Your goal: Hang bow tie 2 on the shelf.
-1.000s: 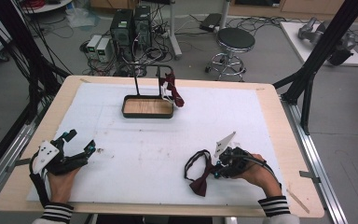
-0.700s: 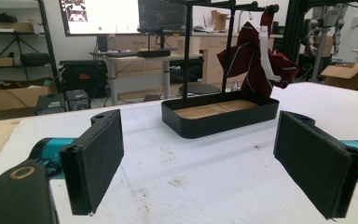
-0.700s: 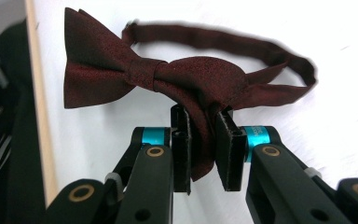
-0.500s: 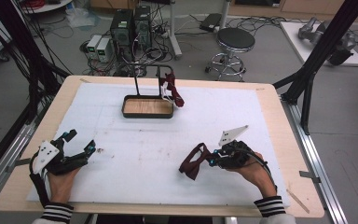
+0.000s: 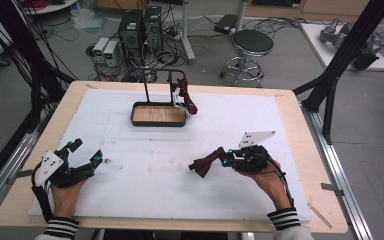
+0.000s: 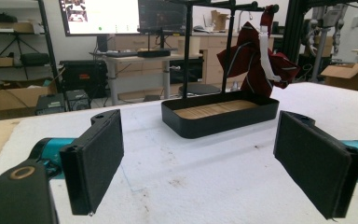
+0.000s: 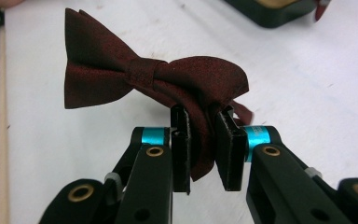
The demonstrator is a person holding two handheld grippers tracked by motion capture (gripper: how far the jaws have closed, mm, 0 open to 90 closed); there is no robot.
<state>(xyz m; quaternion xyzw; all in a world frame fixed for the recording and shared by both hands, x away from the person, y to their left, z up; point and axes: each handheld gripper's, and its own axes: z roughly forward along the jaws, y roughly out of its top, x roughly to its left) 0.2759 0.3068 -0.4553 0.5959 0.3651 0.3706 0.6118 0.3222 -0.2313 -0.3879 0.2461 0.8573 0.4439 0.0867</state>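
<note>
Dark red satin bow tie (image 7: pixel 154 77), pinched by one wing between the shut pads of the right gripper (image 5: pixel 223 161), held just above the white foam mat (image 5: pixel 130 185) near the front right. Left gripper (image 6: pixel 200 163) spread wide and empty, resting at front left. Carrying step, seemingly; next likely a lift toward the black stand (image 5: pixel 159 114) at the back, where a second bow tie (image 5: pixel 185 97) hung. Open mat between, edges well apart.
</note>
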